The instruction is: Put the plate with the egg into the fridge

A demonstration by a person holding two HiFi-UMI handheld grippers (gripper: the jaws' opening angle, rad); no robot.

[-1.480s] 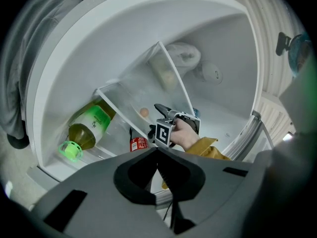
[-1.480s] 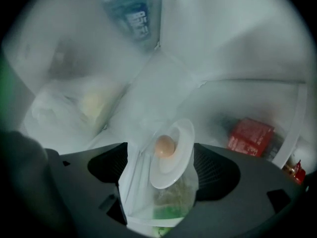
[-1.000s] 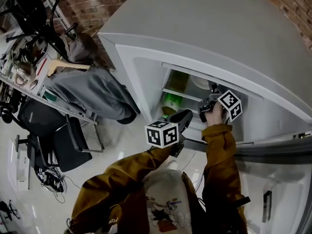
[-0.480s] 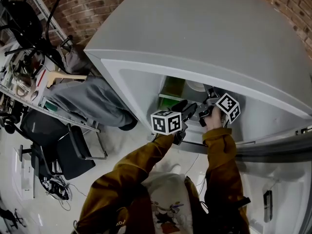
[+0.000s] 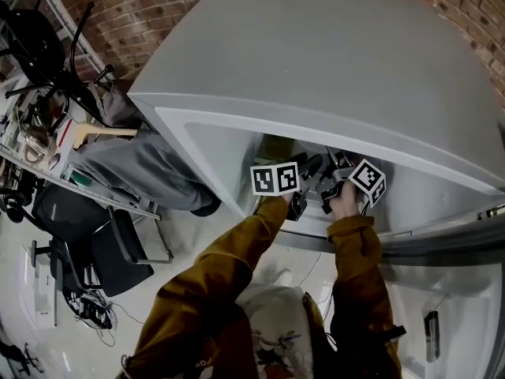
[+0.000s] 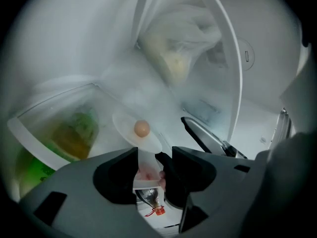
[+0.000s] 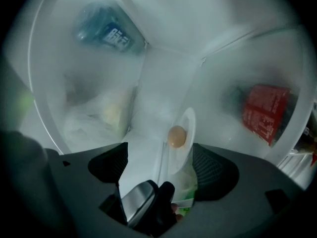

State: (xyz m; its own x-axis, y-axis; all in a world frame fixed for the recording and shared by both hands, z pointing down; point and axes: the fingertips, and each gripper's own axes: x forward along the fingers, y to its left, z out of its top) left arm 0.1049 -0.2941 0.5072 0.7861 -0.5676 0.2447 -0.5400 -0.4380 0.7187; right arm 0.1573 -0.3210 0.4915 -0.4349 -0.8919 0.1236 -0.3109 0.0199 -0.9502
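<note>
Now that the left gripper [image 6: 148, 160] has just been spreading its jaws, it's let go, with the plate [image 6: 124, 125] rim right at the gap. The right gripper [image 7: 157, 155] gapes empty too. Just beyond, the plate and egg [image 6: 141, 128] sit on a shelf in the fridge [image 5: 331, 61].

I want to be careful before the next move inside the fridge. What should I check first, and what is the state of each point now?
1. Brown egg sits on the small white plate: ok.
2. Plate is inside the white fridge: ok.
3. Left tongs off the plate: ok. The jaws have just been opening and stand apart, with the plate just ahead and nothing gripped.
4. Right tongs off the plate: cannot tell. The jaws stand apart, but the plate's rim is close to one jaw.
5. Plate lies flat and steady: cannot tell, both gripper views are hazy.
</note>
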